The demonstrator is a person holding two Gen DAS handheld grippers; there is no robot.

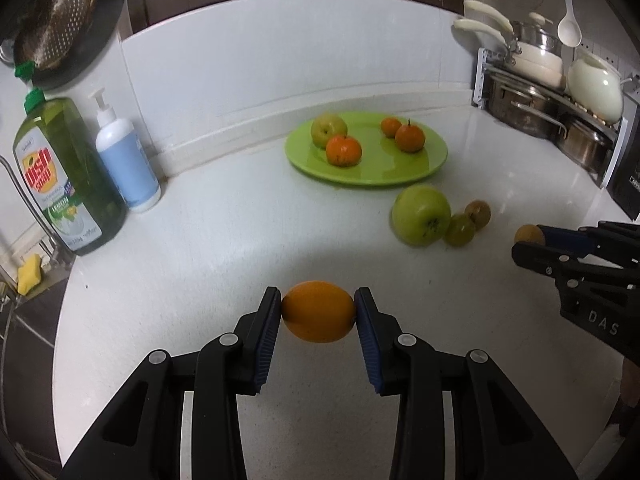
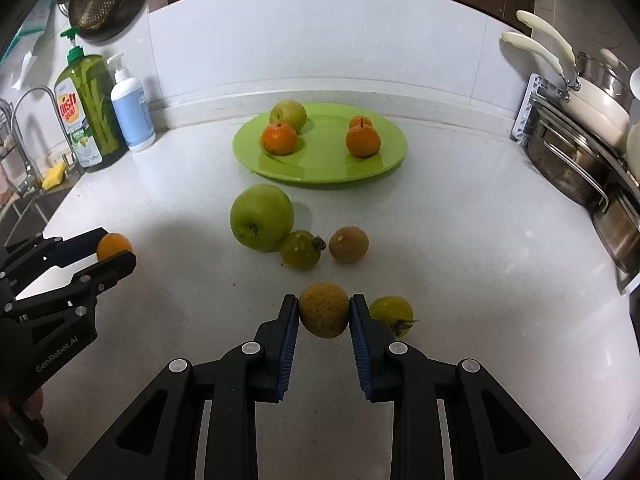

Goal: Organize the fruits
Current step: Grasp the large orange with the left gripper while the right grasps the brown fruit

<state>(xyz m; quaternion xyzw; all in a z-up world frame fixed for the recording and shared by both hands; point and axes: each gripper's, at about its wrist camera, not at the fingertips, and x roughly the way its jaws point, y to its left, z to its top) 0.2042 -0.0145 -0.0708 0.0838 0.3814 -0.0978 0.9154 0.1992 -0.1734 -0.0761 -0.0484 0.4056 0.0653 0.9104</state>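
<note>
Orange, smooth round fruit [image 1: 318, 311] is pinched between the blue pads of the left gripper [image 1: 318, 312] above the white surface [image 1: 200, 260]. Farther back, a lime-green round plate [image 2: 320, 168] carries one greenish apple and three small oranges. Before it a large green apple [image 2: 262, 217] is seen beside two small fruits. At the right, a speckled yellow-brown round fruit [image 2: 324, 310] is clamped by the right gripper [image 2: 324, 312].

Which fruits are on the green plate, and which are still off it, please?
On the green plate: one green apple and three mandarins. Off it, on the counter: a large green apple and three small fruits.
</note>
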